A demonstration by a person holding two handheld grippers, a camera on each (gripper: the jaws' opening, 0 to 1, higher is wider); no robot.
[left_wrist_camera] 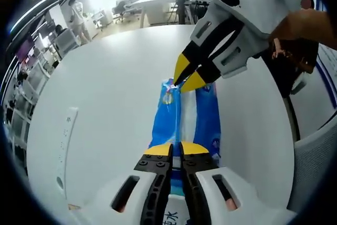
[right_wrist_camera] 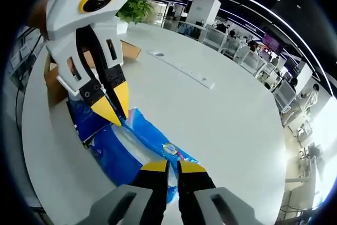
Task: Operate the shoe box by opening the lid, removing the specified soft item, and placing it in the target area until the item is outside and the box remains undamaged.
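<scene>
A soft blue and white plastic pack (left_wrist_camera: 207, 119) lies stretched out on the round white table (left_wrist_camera: 116, 93). My left gripper (left_wrist_camera: 176, 149) is shut on its near end. My right gripper (left_wrist_camera: 187, 77) comes in from the upper right, its yellow tips pinched on the pack's far end. In the right gripper view the pack (right_wrist_camera: 124, 151) runs from my right gripper (right_wrist_camera: 174, 166) up to the left gripper (right_wrist_camera: 113, 106). Behind the left gripper sits the brown cardboard shoe box (right_wrist_camera: 129, 51), mostly hidden.
A white power strip (left_wrist_camera: 66, 135) (right_wrist_camera: 181, 69) lies on the table. A potted plant (right_wrist_camera: 136, 9) stands at the far edge. A grey chair (left_wrist_camera: 316, 156) is by the table's right side. A person (left_wrist_camera: 79, 17) stands far off among desks.
</scene>
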